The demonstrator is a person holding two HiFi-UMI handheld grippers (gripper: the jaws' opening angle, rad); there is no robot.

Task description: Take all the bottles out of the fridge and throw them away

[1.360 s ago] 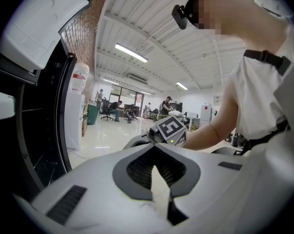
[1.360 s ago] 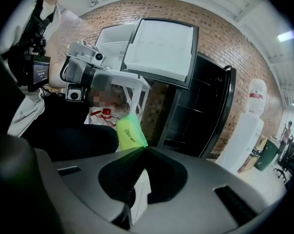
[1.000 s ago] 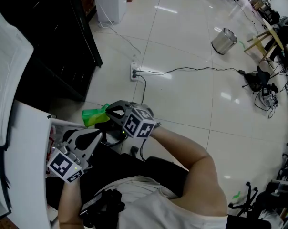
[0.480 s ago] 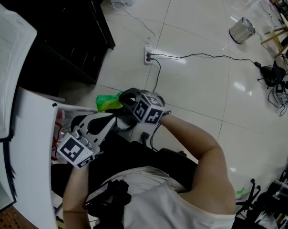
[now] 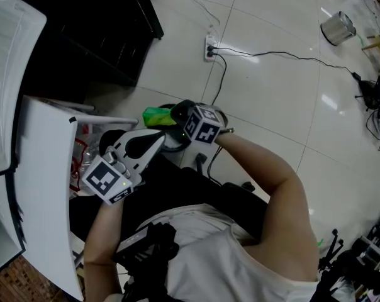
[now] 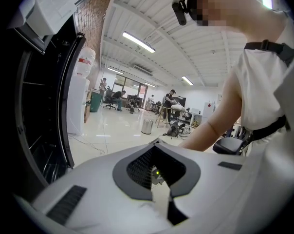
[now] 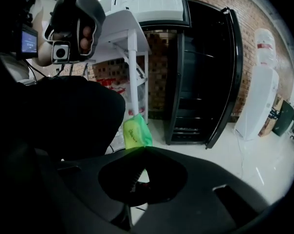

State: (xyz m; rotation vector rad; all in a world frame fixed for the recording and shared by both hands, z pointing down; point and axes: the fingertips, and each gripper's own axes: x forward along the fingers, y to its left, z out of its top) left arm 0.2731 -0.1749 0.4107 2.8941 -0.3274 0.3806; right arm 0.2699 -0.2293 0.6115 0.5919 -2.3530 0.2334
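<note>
My black right gripper is shut on a green bottle with a yellow label, which sticks out past its tips toward the left. In the right gripper view the green bottle shows just beyond my right gripper, over a large black mass whose nature I cannot tell. My white left gripper sits just below and left of the right one. Its jaws meet at the tip with nothing between them, as the left gripper also shows in its own view.
A black fridge stands with its door swung open. A white table is at the left, with clear red-labelled bottles under it. A power strip with a cable and a metal bin are on the tiled floor.
Both grippers have sunk, the right one more, and it keeps hold of the green bottle. The head camera has shifted, so the fridge and floor have slid across the picture.
</note>
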